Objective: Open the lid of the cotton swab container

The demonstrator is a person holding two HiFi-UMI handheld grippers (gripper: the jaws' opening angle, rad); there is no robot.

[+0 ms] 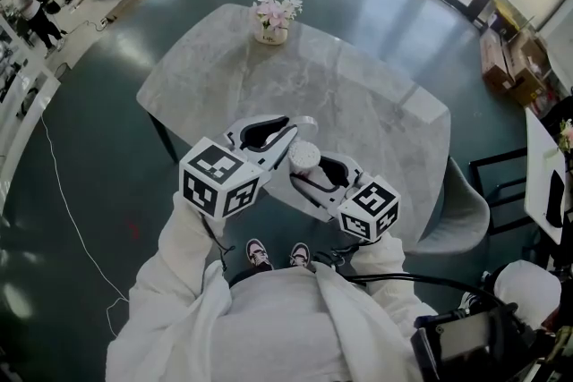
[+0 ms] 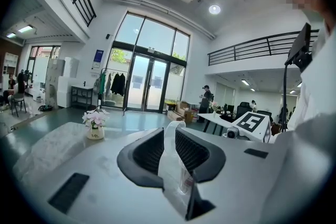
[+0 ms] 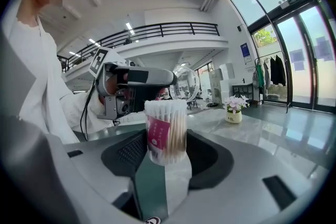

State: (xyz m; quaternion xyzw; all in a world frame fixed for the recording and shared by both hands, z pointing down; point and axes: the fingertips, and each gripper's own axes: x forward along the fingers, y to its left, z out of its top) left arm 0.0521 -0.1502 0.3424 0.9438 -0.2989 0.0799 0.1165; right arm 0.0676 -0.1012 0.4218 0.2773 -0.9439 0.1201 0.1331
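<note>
Big grey marble tabletop (image 1: 376,103) sits ahead of me and lower down, near edge just past my grippers. There's open dark floor (image 1: 107,148) all round it, and only a small vase of pink flowers (image 1: 272,22) at the far end. My right gripper (image 1: 303,173) is pinching the clear cylindrical cotton swab container (image 3: 167,131) upright, above the table. My left gripper (image 1: 295,128) is clamped on the clear round lid (image 3: 186,84), off and just beside it. The white swab tips are exposed, and there's a pink label on the side.
</note>
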